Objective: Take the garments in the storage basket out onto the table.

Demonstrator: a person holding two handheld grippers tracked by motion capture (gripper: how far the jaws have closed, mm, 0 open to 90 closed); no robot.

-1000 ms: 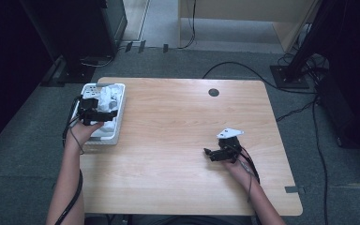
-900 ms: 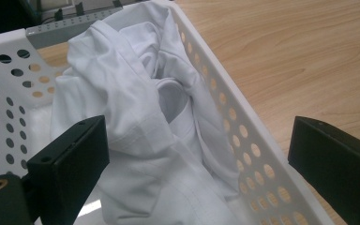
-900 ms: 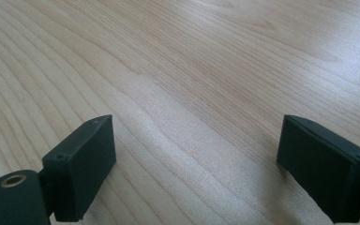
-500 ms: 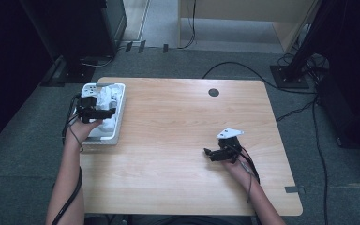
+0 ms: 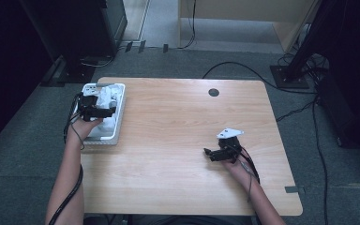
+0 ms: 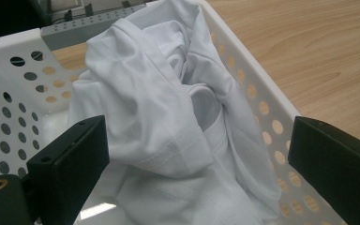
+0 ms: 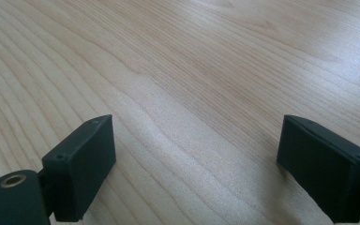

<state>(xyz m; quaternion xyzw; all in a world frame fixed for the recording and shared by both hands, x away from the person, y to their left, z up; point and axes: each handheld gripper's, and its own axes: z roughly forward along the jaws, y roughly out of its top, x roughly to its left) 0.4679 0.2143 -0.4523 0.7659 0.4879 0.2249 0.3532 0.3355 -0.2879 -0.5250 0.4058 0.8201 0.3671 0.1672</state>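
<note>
Count: one white basket, one white garment bunched inside, two grippers; basket at table's left edge, long axis running near-to-far; left gripper hovering over cloth, jaws spread wide, grasping nothing; right gripper over bare wood, jaws released too; garment too crumpled to tell its direction

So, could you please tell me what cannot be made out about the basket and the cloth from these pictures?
- Basket floor, left gripper view: covered by the crumpled white cloth.
- Basket's near end, left gripper view: cut off by the bottom edge.
- Cloth's kind, high view: too small, partly behind the left gripper.
</note>
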